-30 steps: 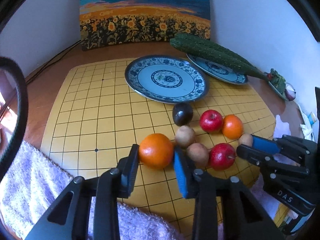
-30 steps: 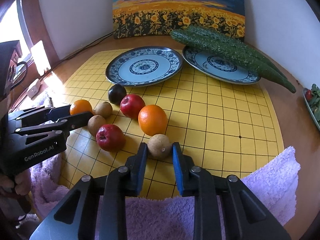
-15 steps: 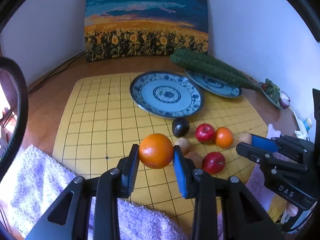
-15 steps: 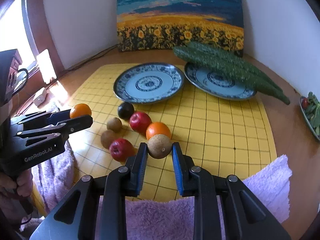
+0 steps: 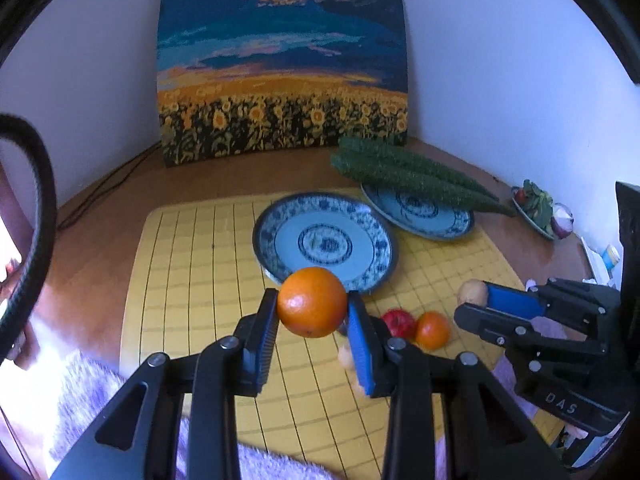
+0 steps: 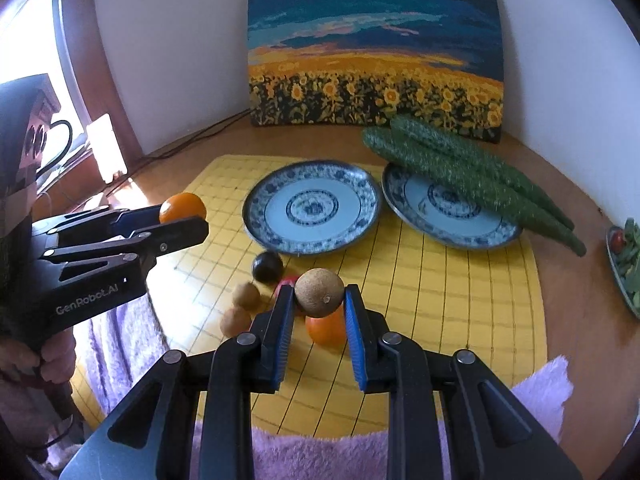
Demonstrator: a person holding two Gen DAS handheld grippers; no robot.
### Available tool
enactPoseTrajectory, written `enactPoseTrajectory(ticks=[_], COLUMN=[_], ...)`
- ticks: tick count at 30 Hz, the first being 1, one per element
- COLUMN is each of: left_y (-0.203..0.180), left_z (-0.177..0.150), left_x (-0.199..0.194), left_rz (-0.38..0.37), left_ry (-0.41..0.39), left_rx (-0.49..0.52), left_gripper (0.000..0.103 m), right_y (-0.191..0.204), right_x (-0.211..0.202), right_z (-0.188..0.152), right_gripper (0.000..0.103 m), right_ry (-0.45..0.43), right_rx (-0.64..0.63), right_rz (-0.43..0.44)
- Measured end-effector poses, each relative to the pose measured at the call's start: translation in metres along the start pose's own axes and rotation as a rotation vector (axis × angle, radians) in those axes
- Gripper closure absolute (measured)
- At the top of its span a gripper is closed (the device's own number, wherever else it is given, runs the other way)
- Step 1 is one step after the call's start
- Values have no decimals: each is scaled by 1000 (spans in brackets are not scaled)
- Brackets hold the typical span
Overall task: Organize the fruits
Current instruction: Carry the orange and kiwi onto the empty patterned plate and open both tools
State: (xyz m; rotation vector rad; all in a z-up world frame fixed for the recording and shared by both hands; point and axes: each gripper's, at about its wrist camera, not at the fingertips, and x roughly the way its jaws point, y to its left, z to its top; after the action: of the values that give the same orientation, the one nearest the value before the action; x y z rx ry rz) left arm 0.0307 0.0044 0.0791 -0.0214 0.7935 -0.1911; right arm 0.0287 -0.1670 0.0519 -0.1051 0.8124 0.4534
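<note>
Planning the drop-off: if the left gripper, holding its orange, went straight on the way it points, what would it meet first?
Probably the near rim of the empty blue-and-white plate, just beyond the orange in the left gripper; depth is uncertain.

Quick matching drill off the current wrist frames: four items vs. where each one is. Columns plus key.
Things:
1. big orange
2. tan round fruit
3. cucumbers
4. dark plum

Places:
A. lying on the yellow grid mat, in front of the near plate
B. clamped in the right gripper
C. lying across the far plate
D. clamped in the left gripper

Pairs: 1-D, 2-B, 3-C, 4-A
</note>
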Motion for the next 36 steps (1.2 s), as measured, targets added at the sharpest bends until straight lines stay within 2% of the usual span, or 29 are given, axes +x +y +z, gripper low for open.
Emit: enactPoseTrajectory(ticks=[15,26,36], left_y=[-4,9,16], left_z=[46,46,48], left_x=[37,96,116], left_rz=[-15,-7,4], left_ry=[-11,76,93], left_rx=[12,-10,-30], left_gripper=[68,68,68], right_y=[-5,-17,-25], right_x=[25,71,96], right_z=[47,63,73], right_gripper=[77,77,77], right_ry=[-26,4,40], right_rx=[-35,9,9], right_rz=[5,-3,0])
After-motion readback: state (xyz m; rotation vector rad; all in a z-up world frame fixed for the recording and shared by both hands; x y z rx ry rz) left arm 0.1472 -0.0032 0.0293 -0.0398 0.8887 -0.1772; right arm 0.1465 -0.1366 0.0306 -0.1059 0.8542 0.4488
